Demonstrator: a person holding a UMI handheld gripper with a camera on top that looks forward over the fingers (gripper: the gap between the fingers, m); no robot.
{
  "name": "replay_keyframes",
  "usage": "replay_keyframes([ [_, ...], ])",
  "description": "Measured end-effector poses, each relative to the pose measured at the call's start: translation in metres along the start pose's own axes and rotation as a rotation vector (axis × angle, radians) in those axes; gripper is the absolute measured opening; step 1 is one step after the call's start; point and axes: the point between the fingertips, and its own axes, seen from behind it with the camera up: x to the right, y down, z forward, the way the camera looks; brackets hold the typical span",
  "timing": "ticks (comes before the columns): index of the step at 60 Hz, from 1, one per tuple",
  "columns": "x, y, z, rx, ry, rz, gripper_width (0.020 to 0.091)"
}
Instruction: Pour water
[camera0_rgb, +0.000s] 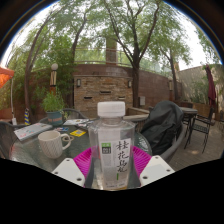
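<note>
A clear plastic water bottle (112, 145) with a white cap and a green-and-white label stands upright between my fingers. My gripper (112, 162) is shut on the bottle, with the pink pads (82, 160) pressing its two sides. A white mug (51, 144) sits on the glass table (25, 148), to the left of the bottle and a little beyond the fingers. The bottle's base is hidden below the fingers.
A closed laptop (32, 130) and a yellow item (76, 132) lie on the table behind the mug. A potted plant (52, 104) stands further back. A dark jacket or bag (164, 126) hangs on a chair to the right. Behind are a brick wall and trees.
</note>
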Motion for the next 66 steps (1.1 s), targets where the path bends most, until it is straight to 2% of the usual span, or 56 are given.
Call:
replay_keyframes([
  [8,0.000,-0.004,0.001,-0.018,0.035,-0.097,0.0470],
  [18,-0.029,-0.063,0.028,0.036,0.102,-0.565,0.0469],
  [25,-0.055,-0.105,0.050,0.093,0.143,-1.100,0.0468],
  [32,-0.099,-0.114,0.079,0.149,0.162,-1.652,0.0468],
  [35,-0.110,-0.115,0.089,0.164,0.130,-1.794,0.0466],
  [42,-0.122,-0.122,0.098,0.183,0.183,-2.117,0.0466],
  [43,-0.125,-0.122,0.093,0.193,0.220,-2.163,0.0466],
  [44,-0.128,-0.124,0.100,0.201,0.197,-2.200,0.0467],
  [46,-0.135,-0.122,0.093,0.231,0.258,-2.262,0.0468],
  [49,-0.139,-0.129,0.100,0.244,0.205,-2.339,0.0468],
  [50,-0.145,-0.125,0.092,0.257,0.261,-2.344,0.0469],
  [52,-0.147,-0.125,0.090,0.262,0.262,-2.369,0.0469],
  [53,-0.144,-0.131,0.099,0.254,0.203,-2.390,0.0468],
  [66,-0.148,-0.124,0.095,0.256,0.168,-2.424,0.0470],
])
